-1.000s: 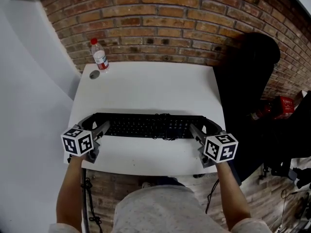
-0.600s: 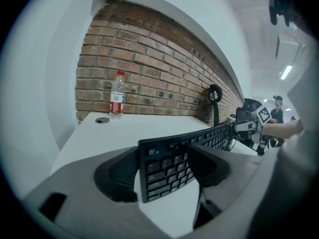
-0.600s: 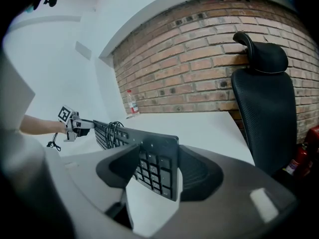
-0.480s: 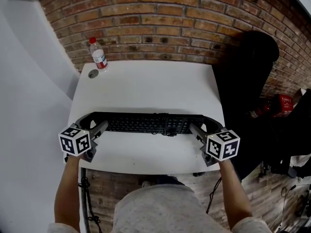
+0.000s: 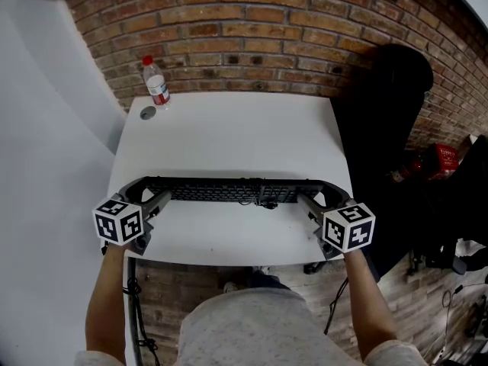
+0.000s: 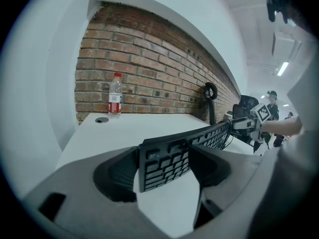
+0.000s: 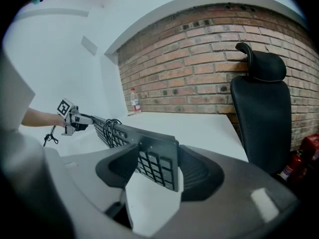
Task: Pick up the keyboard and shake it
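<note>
Now the person is holding a long black keyboard (image 5: 229, 191) by its two ends, over the near part of the white tabletop (image 5: 229, 136). The left hand-held gripper (image 5: 149, 193) has the left end. Its jaws are quite wide apart, and they press on the front and back sides of the keyboard. The right hand-held gripper (image 5: 322, 195) has the right end, the one with the number keys, and it squeezes it the same way. The keyboard is up off the tabletop. It is tipped onto its long side, so the keys face the person. A curly black wire (image 5: 263, 197) sits bunched on it near the middle.

At the far left corner of the tabletop stands a clear bottle (image 5: 156, 84) with a red cap, well away from the keyboard. Just beside the bottle is a small grey round spot (image 5: 148, 113). Behind the tabletop is a brick wall (image 5: 252, 36). A black chair (image 5: 389, 128) stands to the right of the tabletop, and something red (image 5: 442, 162) is low down past it
</note>
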`<state>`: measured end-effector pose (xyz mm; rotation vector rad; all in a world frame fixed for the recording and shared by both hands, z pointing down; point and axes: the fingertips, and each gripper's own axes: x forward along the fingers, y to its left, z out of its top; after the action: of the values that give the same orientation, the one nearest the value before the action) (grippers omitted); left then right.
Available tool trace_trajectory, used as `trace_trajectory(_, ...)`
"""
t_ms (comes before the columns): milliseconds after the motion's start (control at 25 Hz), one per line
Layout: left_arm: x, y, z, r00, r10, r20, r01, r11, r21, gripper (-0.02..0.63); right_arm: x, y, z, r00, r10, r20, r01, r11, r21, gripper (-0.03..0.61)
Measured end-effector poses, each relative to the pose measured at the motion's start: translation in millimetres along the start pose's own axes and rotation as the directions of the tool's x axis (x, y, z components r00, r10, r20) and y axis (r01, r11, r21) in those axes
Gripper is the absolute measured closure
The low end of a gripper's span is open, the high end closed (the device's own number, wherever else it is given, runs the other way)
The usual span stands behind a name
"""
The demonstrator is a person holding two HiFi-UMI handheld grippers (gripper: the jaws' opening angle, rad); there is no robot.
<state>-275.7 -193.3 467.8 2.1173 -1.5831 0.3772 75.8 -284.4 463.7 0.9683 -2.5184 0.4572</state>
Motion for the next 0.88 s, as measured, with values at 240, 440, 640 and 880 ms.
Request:
trace_trajectory(240, -13, -9, -10, 1.000, 0.000, -0.014, 0.000, 1.000, 0.029, 0.299, -12, 9, -6, 1.000, -0.024, -0.002, 0.024, 0.998, -0.064, 0.308)
trace_trajectory(440, -23, -16, -21, 1.000, 0.013, -0.026, -0.011, 0.998, 0.067, 0.298, -22, 17, -13, 0.999, -0.049, -0.008, 0.047, 0.990, -0.130, 0.311)
trace_trajectory(640, -33, -21, -31, 0.998, 0.038, -0.046, -0.033, 0.993, 0.114, 0.301, -32, 26, -23, 0.996, -0.089, -0.014, 0.083, 0.972, -0.219, 0.318)
trace_trajectory(880, -43, -28, -47, 0.995, 0.068, -0.075, -0.056, 0.986, 0.154, 0.302, -42, 35, -38, 0.992, -0.121, -0.040, 0.104, 0.951, -0.293, 0.328)
